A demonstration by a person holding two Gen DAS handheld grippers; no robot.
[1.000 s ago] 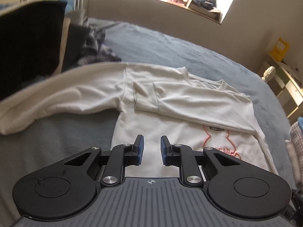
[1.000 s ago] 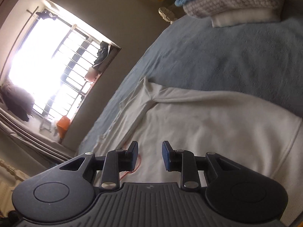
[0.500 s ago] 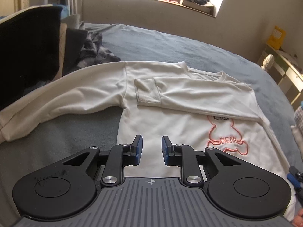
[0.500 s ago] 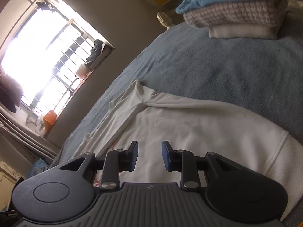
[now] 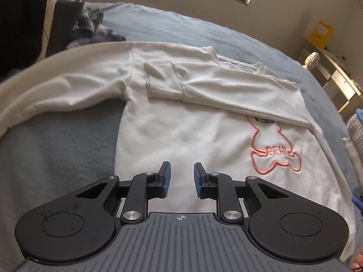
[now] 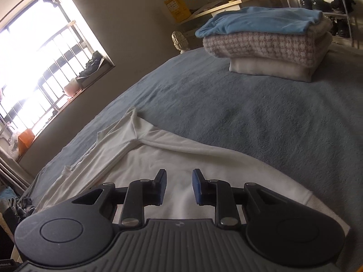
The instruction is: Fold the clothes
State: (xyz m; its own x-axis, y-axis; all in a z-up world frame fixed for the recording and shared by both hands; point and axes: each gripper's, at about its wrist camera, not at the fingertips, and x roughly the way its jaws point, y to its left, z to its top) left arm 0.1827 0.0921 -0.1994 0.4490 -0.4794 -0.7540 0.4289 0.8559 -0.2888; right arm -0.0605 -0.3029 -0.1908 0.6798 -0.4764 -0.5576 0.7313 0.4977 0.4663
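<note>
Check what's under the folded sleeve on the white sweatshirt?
The folded sleeve lies across the white sweatshirt chest. It covers the top of the pink bear print; the rest beneath is hidden.

A white long-sleeved cotton sweatshirt (image 5: 181,122) bears a coral-pink bear outline (image 5: 272,149). The plush bedspread (image 6: 261,117) is grey-blue. Sky-blue tops the folded pile's pink-and-cream check (image 6: 261,43).

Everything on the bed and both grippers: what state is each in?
White sweatshirt: spread flat, one sleeve folded across the chest, the other stretched out.
Clothes pile: folded, stacked.
Dark clothes: crumpled, unfolded.
Left gripper: open, empty.
Right gripper: closing, nothing between its jaws.
</note>
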